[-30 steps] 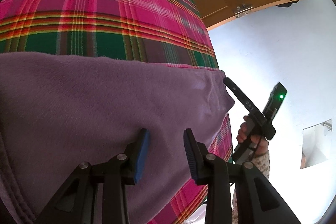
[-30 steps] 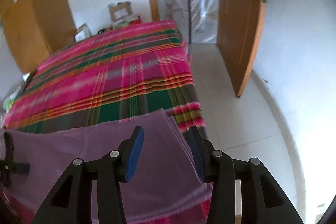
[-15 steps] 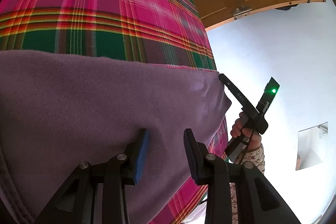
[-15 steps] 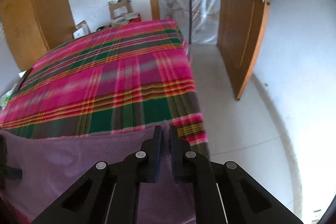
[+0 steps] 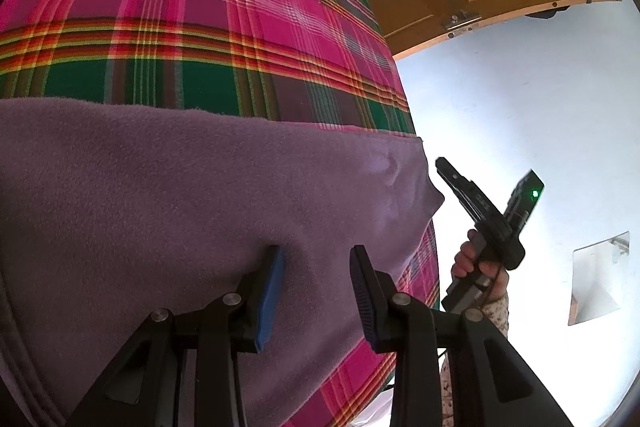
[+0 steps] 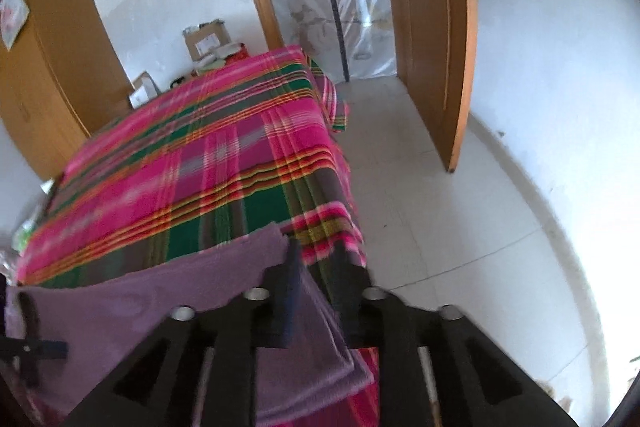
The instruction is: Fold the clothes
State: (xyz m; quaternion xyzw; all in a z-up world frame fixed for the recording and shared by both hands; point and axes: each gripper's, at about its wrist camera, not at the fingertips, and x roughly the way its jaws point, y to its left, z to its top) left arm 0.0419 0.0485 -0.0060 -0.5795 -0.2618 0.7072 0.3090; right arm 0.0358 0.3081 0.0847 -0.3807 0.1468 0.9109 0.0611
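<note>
Nearest in the left wrist view, the left gripper hangs over the purple cloth with its jaws fairly wide apart — nothing between the pads, only fleece below them. The cloth lies flat across the near end of the bed, on a pink and green plaid cover, its far edge running straight across the plaid and its right corner reaching the bed's side.

Just past that corner, off the bed's edge, a hand in a patterned sleeve holds the right gripper, which shows a green light and stands clear of the cloth in this view.

In the right wrist view, blurred, the right gripper is over the cloth's folded corner; its jaws are opening and the pads are not pressing on the fabric, whose layered edges lie under them.

Farther off come the white tiled floor, cardboard boxes beyond the bed's far end, and an open wooden door beside a plastic-covered doorway.
</note>
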